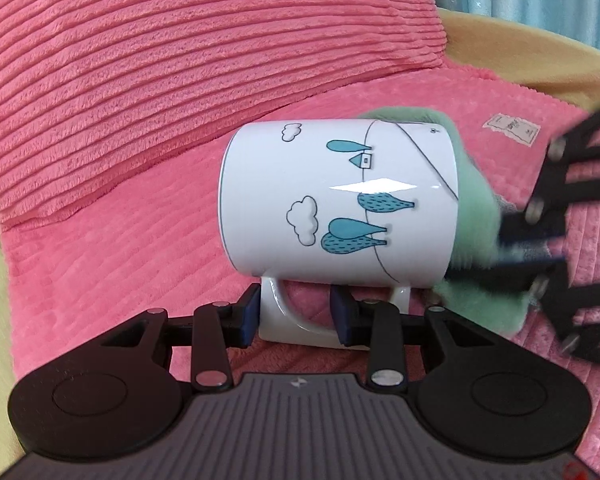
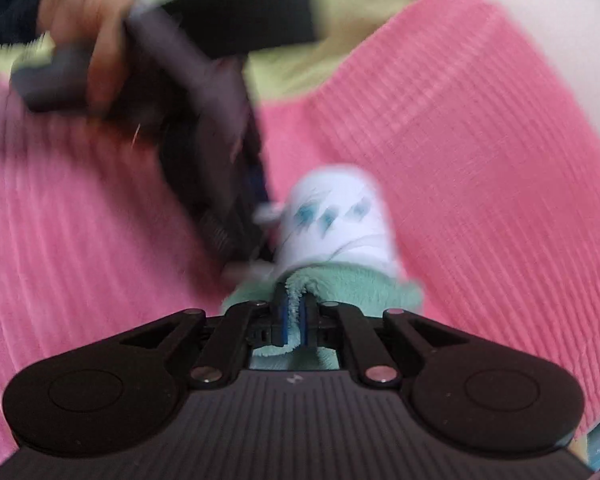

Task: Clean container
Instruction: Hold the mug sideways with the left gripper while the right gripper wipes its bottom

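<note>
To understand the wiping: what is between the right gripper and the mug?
The green cloth, pinched in the right gripper, is pressed against the mug; both views show it.

Both hand-held grippers (image 1: 296, 314) (image 2: 295, 320) clamped.

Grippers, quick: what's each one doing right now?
Left gripper: shut on the mug, fingers clamping its handle.
Right gripper: shut on the green cloth, pressed against the mug's end.

Mug (image 1: 340, 200) on side over blanket (image 1: 140, 260), handle in L gripper (image 1: 296, 316); cloth (image 1: 476, 208) at mug mouth, in R gripper (image 2: 295, 320)
</note>
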The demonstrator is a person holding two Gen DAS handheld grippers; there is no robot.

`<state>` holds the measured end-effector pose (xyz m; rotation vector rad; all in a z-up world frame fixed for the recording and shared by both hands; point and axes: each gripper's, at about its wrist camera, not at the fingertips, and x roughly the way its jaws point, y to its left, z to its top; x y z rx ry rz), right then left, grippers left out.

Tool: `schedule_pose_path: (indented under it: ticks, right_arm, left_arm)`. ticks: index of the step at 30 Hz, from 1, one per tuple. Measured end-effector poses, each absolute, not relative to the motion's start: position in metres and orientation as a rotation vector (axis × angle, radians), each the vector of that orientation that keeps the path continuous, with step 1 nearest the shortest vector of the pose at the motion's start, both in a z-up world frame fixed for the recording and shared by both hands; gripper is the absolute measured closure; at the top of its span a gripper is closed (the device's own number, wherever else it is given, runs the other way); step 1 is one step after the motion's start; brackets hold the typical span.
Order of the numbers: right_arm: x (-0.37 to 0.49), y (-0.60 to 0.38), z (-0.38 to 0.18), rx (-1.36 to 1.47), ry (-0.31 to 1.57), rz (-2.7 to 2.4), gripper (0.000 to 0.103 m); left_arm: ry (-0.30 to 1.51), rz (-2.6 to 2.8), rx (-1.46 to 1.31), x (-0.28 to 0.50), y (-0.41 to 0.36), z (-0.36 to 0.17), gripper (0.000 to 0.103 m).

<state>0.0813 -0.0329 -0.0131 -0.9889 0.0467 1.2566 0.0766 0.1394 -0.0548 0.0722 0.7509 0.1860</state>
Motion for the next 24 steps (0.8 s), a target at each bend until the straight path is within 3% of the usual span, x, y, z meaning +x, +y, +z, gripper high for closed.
schedule_pose_path:
  ticks: [4,10,17,22,24]
  right_arm:
    - [0.087,-0.041,0.001,-0.847,0.018,1.252,0.100]
    - [0.115,-0.048,0.003,-0.657,0.121,1.211,0.100]
    - [0.153,-0.058,0.002,-0.535,0.610,1.161,0.097]
    - [0.169,-0.087,0.033,-0.199,0.595,1.122,0.081]
    - [0.181,-0.080,0.030,-0.150,0.595,1.066,0.080]
  left_arm:
    - [0.747,0.187,0.093,0.076,0.137,-0.055,0.062]
    - [0.748,0.186,0.119,0.077,0.133,-0.054,0.062]
    - [0.749,0.180,0.134,0.078,0.131,-0.053,0.062]
    - [0.749,0.182,0.138,0.078,0.130,-0.052,0.062]
    - [0.749,0.184,0.137,0.078,0.130,-0.052,0.062]
